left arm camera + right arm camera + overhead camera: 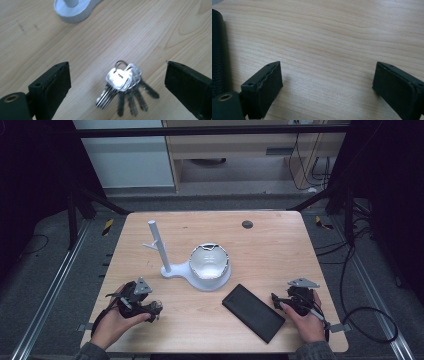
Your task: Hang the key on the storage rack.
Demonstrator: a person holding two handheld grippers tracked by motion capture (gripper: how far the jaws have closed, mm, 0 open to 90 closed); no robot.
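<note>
Left gripper [117, 87]: jaws spread, straddling the keys [125, 86], not pinching yet.
Right gripper [327, 87]: jaws spread over bare table [332, 37], beside the case [253, 312].
Progress: grasp pending; keys lie near left.
Count: one key bunch, one stand [172, 267], one bowl [209, 262], one case.

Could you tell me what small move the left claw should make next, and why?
Probably lower the left claw a little and close it on the bunch of keys. Its jaws stand wide open, one on each side of the keys, which lie flat on the wooden table and are not yet gripped. The white stand with its peg waits just beyond, seemingly where they belong.
</note>
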